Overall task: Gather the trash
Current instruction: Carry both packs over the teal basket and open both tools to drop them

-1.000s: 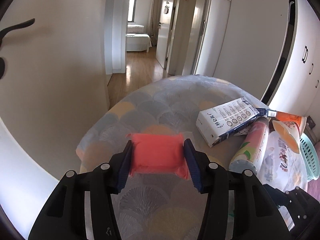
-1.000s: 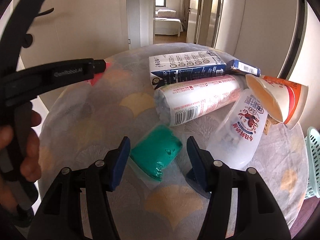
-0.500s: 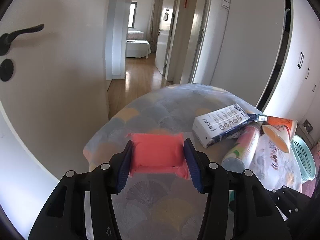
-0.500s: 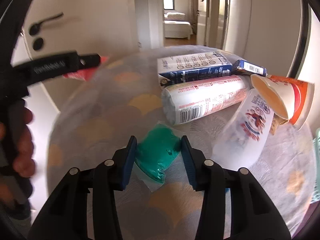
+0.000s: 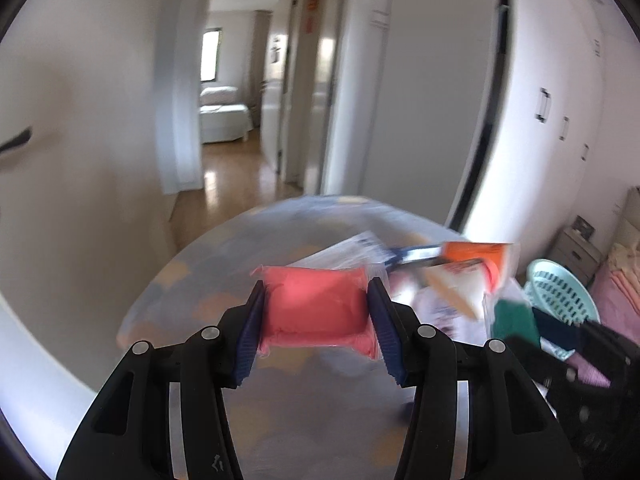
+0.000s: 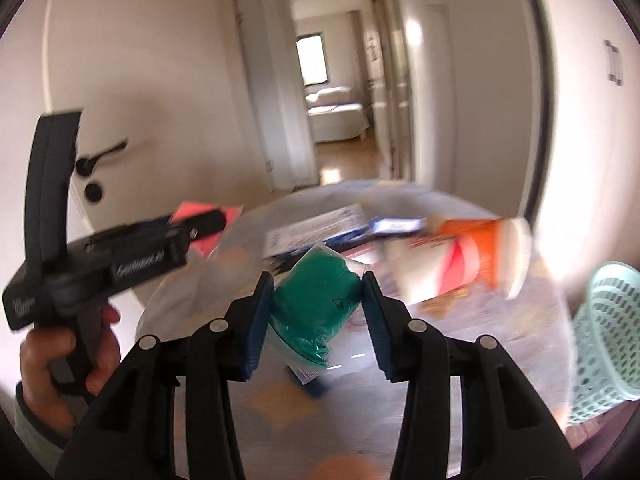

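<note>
My left gripper (image 5: 316, 312) is shut on a red packet (image 5: 316, 306) and holds it above the round table (image 5: 208, 280). My right gripper (image 6: 318, 304) is shut on a green packet (image 6: 316, 312), also lifted off the table (image 6: 460, 360). The green packet shows at the right in the left wrist view (image 5: 514, 320). The left gripper and the hand holding it show at the left in the right wrist view (image 6: 192, 232). Both views are blurred by motion.
A milk carton (image 6: 316, 232), a pink tube, an orange paper cup (image 6: 480, 248) and other wrappers lie at the table's far right. A mint plastic basket (image 6: 608, 328) stands to the right of the table. A door and hallway lie beyond.
My right gripper has shut on the green packet and lifted it off the table. My left gripper has risen with the red packet. Both cameras now look higher.
</note>
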A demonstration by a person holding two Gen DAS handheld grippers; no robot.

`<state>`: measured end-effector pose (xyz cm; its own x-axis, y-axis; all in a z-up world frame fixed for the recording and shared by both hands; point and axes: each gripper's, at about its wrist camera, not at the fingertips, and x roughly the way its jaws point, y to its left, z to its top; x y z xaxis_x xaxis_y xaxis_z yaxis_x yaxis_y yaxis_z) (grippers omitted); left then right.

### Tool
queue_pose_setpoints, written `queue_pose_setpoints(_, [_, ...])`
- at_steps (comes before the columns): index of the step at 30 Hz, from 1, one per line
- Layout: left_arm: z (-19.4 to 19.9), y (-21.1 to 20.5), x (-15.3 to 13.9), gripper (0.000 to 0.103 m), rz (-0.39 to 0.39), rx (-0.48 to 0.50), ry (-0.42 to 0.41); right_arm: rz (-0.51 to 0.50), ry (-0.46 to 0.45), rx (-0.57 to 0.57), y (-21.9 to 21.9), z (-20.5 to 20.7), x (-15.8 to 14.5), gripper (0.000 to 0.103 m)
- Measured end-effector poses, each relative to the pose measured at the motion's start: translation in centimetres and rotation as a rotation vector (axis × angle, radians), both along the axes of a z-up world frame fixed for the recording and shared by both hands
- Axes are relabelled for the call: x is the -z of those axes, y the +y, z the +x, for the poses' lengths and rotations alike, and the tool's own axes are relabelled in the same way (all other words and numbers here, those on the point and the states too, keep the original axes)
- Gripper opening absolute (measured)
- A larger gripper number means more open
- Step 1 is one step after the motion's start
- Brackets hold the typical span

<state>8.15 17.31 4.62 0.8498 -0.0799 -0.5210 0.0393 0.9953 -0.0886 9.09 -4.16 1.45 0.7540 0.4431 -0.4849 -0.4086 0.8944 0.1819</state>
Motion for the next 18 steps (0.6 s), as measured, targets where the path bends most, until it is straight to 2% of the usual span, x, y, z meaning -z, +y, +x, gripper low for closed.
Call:
queue_pose_setpoints(5, [1.3, -6.3, -1.5, 0.049, -0.022, 0.126, -0.015, 0.042, -0.034, 0.129, -6.4, 0.6, -1.9, 0.041])
queue_pose_setpoints(9, [2.3, -12.2, -2.5, 0.049, 0.013, 0.215, -0.040, 0.072, -0.064, 0.251, -11.9, 1.1, -3.2, 0.041])
queue_pose_setpoints(15, [4.4, -21.3, -2.3, 0.049, 0.033, 0.355, -0.031, 0.115, -0.056, 0.423, -20.0, 1.8, -2.8, 0.041])
queue_pose_setpoints(18, [5.8, -25.6, -1.5, 0.049, 0.030, 0.418, -0.007, 0.163, -0.013, 0.500, -24.5, 2.3, -1.8, 0.042])
